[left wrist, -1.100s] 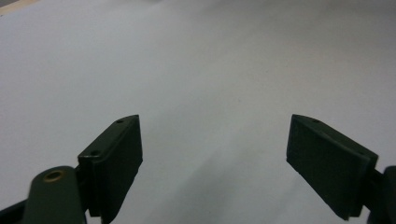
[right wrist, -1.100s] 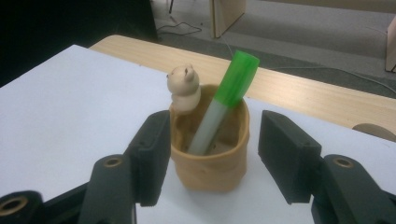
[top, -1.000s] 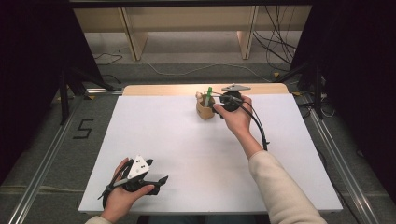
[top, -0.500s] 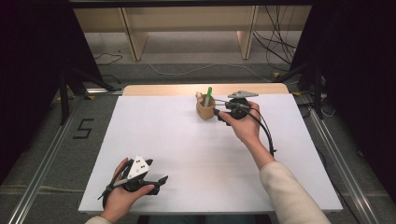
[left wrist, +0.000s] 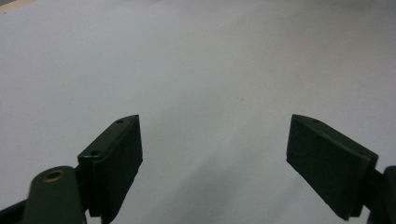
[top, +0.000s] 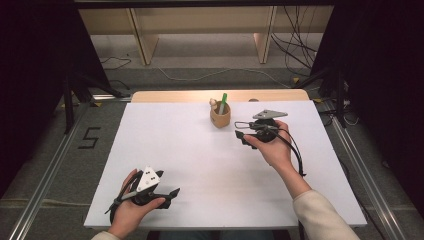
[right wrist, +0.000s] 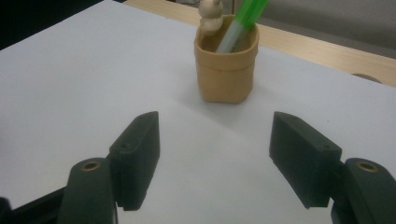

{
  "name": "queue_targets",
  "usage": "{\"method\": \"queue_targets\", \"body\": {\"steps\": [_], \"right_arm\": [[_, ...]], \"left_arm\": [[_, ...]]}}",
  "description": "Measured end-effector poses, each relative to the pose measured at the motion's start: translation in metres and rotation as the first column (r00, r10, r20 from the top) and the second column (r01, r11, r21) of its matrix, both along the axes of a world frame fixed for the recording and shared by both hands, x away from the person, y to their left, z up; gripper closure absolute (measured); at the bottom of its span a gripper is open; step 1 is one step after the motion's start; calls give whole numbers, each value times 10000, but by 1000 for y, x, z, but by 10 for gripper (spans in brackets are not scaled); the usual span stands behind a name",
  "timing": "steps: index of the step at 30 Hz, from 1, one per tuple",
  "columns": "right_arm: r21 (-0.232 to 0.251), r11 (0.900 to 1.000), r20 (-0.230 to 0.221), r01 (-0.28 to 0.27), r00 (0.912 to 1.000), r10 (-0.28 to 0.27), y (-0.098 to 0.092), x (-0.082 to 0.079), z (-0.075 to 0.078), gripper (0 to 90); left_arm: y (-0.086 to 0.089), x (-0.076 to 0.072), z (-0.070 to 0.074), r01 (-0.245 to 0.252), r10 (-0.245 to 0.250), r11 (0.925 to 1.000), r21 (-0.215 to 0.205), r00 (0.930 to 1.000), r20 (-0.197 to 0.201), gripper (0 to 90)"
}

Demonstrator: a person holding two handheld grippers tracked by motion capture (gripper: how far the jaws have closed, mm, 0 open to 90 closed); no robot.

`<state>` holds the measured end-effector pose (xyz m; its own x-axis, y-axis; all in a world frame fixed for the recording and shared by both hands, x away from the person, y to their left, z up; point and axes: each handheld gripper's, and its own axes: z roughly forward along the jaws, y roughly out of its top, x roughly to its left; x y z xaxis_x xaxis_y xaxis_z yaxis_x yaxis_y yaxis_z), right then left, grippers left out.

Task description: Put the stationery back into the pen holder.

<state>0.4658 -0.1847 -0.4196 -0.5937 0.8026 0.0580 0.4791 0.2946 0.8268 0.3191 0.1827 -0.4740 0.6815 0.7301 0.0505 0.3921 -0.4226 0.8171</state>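
A small tan cup [top: 220,118] [right wrist: 226,70] stands near the far edge of the white table [top: 200,160]. A green pen [top: 222,102] [right wrist: 243,23] and a pale knobbed stick [right wrist: 210,16] lean inside it. My right gripper [top: 240,134] [right wrist: 215,156] hovers just right of the cup, drawn back from it, jaws wide apart with nothing between them; they have just been opening. My left gripper [top: 172,196] [left wrist: 215,158] rests at the near left of the table, open over bare white surface.
A strip of wooden board [top: 220,95] runs along the table's far edge. Metal rails [top: 55,165] flank the table on both sides. Cables [top: 295,45] lie on the floor beyond, near wooden shelf legs [top: 142,42]. A cable [top: 295,150] trails from my right gripper.
My right gripper has pulled back from the cup toward the right and nearer the person, its jaws spreading. The pen stays in the cup. The left hand has not moved.
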Motion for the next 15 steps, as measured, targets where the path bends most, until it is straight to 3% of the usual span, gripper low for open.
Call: {"method": "queue_targets", "body": {"steps": [15], "right_arm": [[-215, 9997, -141, -140, 9998, 137, -23, -29, -7, 327]], "left_arm": [[0, 0, 0, -28, 28, 10000, 5, 10000, -15, 183]]}}
